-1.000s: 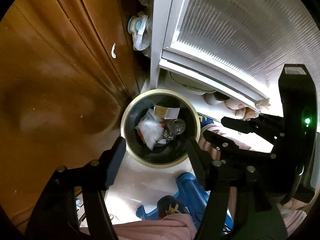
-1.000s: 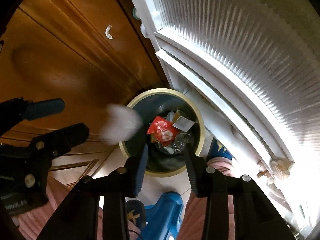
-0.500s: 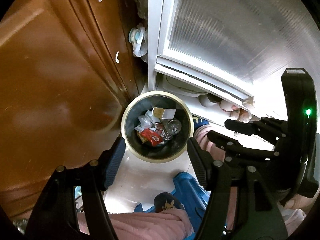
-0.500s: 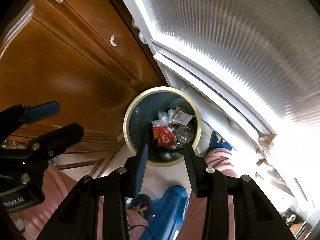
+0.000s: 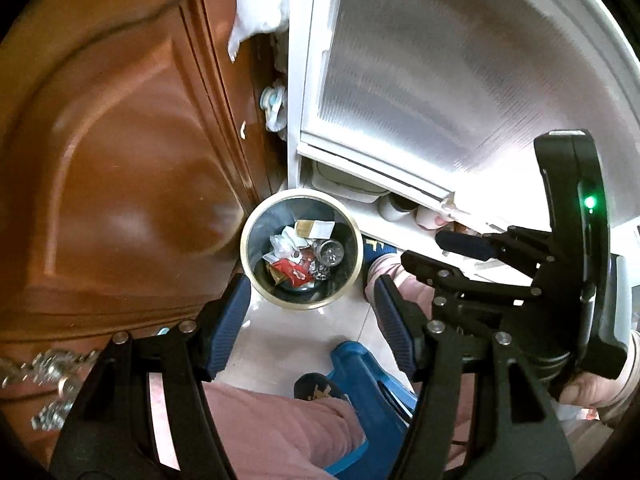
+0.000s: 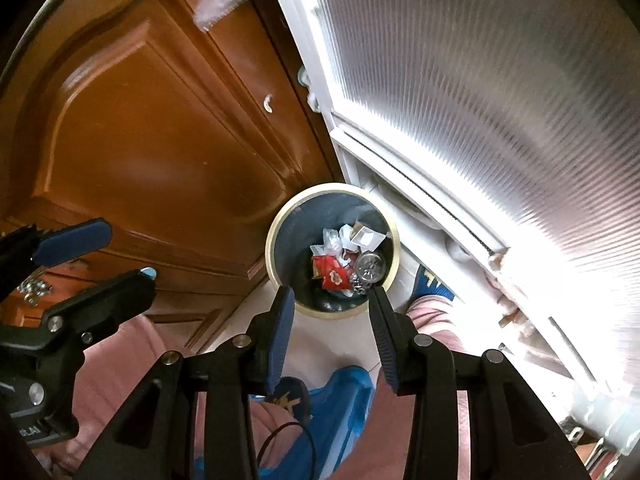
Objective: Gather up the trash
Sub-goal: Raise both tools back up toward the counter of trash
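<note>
A round bin (image 5: 243,249) with a cream rim stands on the pale floor far below both grippers. It holds a red wrapper (image 5: 290,273), crumpled white plastic (image 5: 285,241), a clear cup (image 5: 330,250) and a small card box (image 5: 314,227). My left gripper (image 5: 310,300) points steeply down at it, open, with nothing between its blue pads. My right gripper (image 6: 331,300) hangs beside it, also open and with nothing in it, above the same bin (image 6: 270,254) and red wrapper (image 6: 330,274). Each gripper shows in the other's view: the right gripper (image 5: 424,247) and the left gripper (image 6: 124,254).
A brown wooden door (image 5: 120,160) rises left of the bin and a white frosted-glass door (image 5: 440,60) to its right. A white plastic bag (image 5: 260,12) hangs at the top. A person's pink trouser legs (image 5: 272,420) and blue slippers (image 5: 360,364) are below.
A white scrap that was in the air beside the bin a second ago now lies inside it. Both grippers have risen, so the bin looks smaller and farther.
</note>
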`<state>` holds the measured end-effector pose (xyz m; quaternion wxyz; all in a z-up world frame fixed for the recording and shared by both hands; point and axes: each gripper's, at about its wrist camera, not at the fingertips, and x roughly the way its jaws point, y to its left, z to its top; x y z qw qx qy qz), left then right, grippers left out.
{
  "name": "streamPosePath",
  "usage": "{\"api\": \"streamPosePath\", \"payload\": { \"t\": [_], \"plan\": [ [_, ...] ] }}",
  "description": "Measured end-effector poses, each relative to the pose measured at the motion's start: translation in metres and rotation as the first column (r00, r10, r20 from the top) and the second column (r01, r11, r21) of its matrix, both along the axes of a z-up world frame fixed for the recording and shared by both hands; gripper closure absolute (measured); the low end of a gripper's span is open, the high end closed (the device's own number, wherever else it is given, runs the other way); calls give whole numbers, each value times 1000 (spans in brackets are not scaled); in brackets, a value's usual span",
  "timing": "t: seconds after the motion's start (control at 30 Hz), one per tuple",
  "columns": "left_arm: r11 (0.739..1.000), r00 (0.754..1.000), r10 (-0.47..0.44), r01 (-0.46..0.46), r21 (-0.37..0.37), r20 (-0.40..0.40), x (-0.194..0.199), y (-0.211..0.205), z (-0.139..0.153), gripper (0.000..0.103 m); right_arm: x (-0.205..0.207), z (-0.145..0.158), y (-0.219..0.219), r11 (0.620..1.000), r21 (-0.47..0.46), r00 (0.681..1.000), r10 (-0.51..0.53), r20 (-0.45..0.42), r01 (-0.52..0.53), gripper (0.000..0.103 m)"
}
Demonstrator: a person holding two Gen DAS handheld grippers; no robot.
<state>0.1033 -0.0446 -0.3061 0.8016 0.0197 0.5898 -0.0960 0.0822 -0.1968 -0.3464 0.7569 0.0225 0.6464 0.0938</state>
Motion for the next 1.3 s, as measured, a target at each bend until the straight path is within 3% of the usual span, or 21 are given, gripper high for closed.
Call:
{"api": "streamPosePath", "payload": {
  "t": [0.17,0.4,0.77,1.07,1.3],
  "plan": [
    [1000,998,-8,8,9,68,-17,1,34,42,-13,37,4,1000,-21,997,9,71,-8,64],
    [998,996,-17,22,-61,85,-22,7,79,42,-26,113,8,995,-84,969,64,238,-45,64],
    [995,968,-66,83,-61,240,1,7,182,42,-5,238,-6,997,-52,918,73,389,-58,59],
    [994,941,-88,103,-29,326,77,-5,266,42,61,331,-28,997,-37,875,74,478,-64,48],
    [996,936,-88,87,18,341,177,-35,305,42,165,385,-80,998,-62,846,62,529,-34,35]
  ]
}}
